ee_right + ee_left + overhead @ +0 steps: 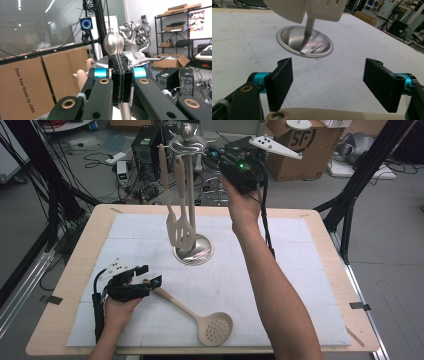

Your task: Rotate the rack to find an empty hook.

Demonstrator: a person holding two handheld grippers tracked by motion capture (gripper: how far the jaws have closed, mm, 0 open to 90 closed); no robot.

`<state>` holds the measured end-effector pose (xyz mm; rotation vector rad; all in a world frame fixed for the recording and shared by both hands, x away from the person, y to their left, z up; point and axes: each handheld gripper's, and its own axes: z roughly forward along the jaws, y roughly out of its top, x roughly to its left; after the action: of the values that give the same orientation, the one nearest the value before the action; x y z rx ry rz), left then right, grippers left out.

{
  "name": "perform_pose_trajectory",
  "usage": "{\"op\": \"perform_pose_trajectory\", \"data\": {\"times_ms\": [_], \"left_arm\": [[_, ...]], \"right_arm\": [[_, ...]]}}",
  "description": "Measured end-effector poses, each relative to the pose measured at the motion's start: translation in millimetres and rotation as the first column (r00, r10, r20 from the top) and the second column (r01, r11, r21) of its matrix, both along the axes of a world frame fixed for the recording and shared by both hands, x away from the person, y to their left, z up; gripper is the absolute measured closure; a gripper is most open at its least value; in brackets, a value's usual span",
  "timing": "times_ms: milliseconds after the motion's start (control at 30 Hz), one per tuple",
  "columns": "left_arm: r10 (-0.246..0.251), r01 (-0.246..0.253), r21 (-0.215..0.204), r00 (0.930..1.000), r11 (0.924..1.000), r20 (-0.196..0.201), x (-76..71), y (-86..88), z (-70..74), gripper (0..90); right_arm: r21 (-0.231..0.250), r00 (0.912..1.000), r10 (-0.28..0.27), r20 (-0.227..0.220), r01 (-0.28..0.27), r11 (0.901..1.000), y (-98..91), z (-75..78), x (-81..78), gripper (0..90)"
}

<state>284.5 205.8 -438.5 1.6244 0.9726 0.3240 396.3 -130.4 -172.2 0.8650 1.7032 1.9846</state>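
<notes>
here, my right gripper (121,75) is clamped shut, hiding the rack's (192,251) pole; my left gripper (329,82) gapes over a cut-off spoon handle (332,115) on white matting (300,285).

Robotics lab, black camera-rig struts (50,190), computer tower (146,150) and cabling on floor, cardboard boxes (32,82), storage shelving (172,32), monitor (200,22)
</notes>
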Motion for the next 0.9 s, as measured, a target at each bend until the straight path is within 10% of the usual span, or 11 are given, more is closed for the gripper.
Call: {"op": "perform_pose_trajectory", "data": {"times_ms": [900], "left_arm": [[-0.003,0.003,0.0,1.0,1.0,0.0,0.3,0.5,-0.5,24.7]], "right_arm": [[-0.039,0.996,0.077,0.045,-0.075,0.9964,20.0,-3.3,-20.0,90.0]]}}
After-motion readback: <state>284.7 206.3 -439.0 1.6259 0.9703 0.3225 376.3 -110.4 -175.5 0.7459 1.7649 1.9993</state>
